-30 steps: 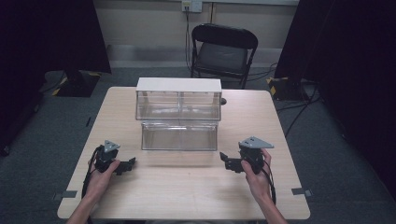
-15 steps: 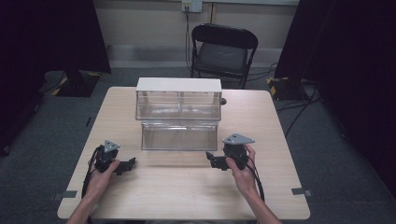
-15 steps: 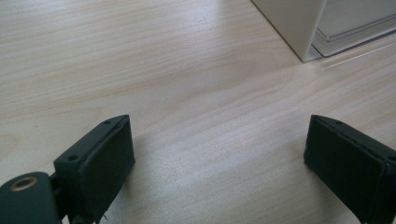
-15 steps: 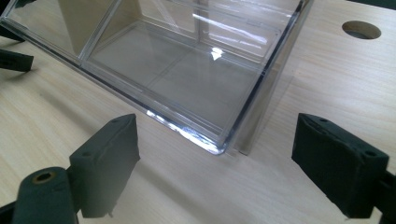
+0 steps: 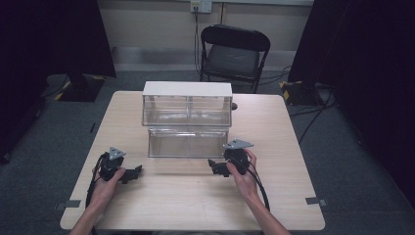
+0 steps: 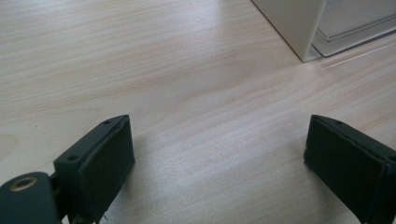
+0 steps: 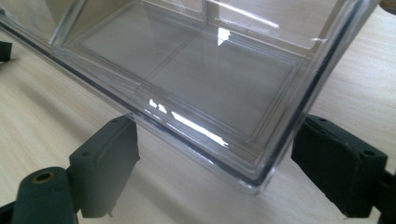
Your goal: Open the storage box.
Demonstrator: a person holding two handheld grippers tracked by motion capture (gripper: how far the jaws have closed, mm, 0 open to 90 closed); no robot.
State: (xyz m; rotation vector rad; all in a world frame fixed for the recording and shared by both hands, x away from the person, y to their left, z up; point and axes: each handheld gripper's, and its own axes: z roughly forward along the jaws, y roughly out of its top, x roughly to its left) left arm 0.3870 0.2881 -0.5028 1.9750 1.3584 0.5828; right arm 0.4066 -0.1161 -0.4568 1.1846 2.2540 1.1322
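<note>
Wooden table (image 5: 274, 196) bearing clear drawer unit (image 5: 187, 116)

High view: soft and low-res, table (image 5: 195, 196) evenly lit from above, surroundings nearly black at left and right edges. Right gripper view: white glare streaks on the clear drawer (image 7: 196, 79) near frame center, jaws at the bottom slightly out of focus. Left gripper view: bright, soft shadows under the jaws, thin glare line upper right.

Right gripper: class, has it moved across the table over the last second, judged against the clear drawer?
Yes. The right gripper has moved left and forward, closing on the near right corner of the clear drawer. The left gripper stayed put.
</note>
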